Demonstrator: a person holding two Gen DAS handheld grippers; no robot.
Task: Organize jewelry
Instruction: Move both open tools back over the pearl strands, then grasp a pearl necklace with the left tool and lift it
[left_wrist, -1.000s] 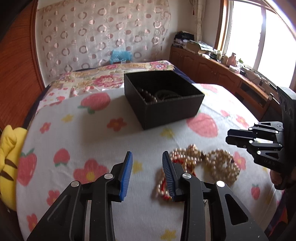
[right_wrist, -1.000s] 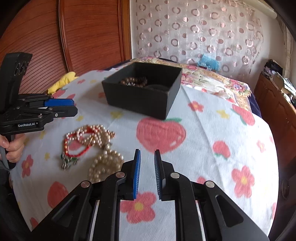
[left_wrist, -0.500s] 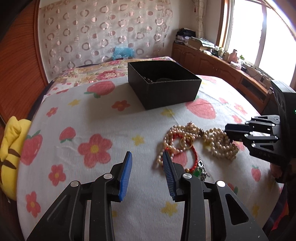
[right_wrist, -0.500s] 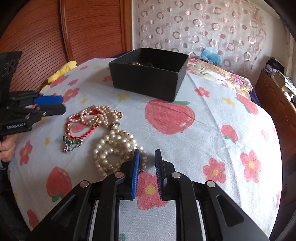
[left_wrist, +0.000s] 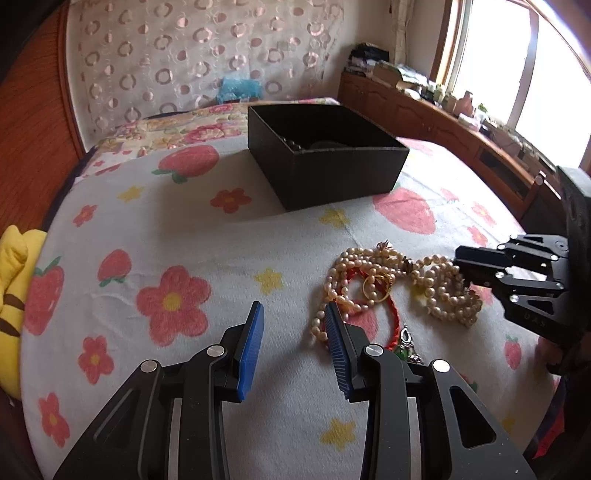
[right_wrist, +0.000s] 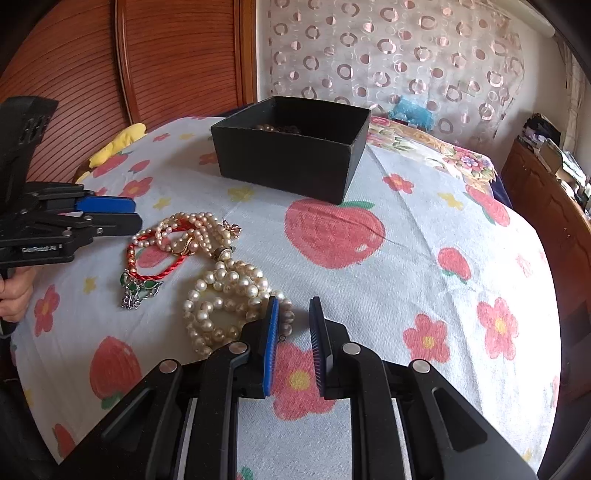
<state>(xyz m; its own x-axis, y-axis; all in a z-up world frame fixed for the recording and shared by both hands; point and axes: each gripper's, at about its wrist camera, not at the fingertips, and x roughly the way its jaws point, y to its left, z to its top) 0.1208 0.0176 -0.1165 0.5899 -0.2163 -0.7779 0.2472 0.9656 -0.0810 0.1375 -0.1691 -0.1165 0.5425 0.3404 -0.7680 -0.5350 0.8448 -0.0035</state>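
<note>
A heap of jewelry lies on the fruit-print cloth: pearl strands (left_wrist: 439, 284) (right_wrist: 225, 295), a red cord bracelet (left_wrist: 393, 317) (right_wrist: 155, 266), a gold ring (left_wrist: 376, 286) and a green-stone pendant (right_wrist: 138, 290). A black open box (left_wrist: 332, 166) (right_wrist: 291, 162) stands behind it with some beads inside. My left gripper (left_wrist: 293, 314) is open and empty, its right finger at the heap's near edge. My right gripper (right_wrist: 293, 306) is open and empty, its left finger beside the big pearl strand.
The cloth covers a round table (left_wrist: 184, 240) (right_wrist: 443, 221). A yellow plush toy (left_wrist: 14, 288) (right_wrist: 114, 144) lies at its edge. A wooden cabinet (left_wrist: 461, 129) runs under the window. A curtain (right_wrist: 388, 55) hangs behind.
Both grippers have dropped lower and closer to the jewelry heap. The right gripper's jaws have opened slightly wider. The jewelry and box have not moved.
</note>
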